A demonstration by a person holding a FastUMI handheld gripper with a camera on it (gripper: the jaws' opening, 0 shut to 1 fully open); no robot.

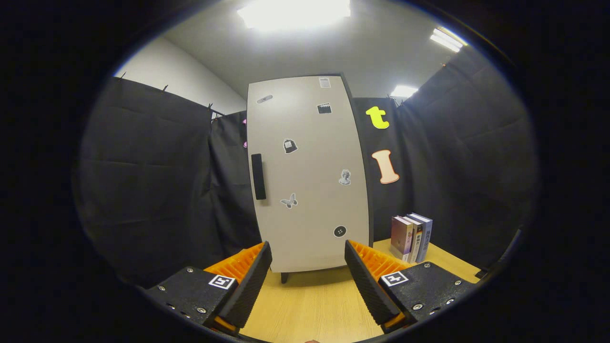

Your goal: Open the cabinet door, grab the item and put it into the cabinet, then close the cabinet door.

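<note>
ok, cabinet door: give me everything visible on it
The cabinet door is a tall, flat, light grey panel with a matte look, shut flush in a dark frame. A black vertical handle sits near its left edge at mid-height. Small stickers are scattered over it, among them a butterfly and a black button-like dot. The cabinet stands upright on the wooden table, a short dark leg under it. The gripper is open just short of the door, touching nothing. Books stand to its right.
</note>
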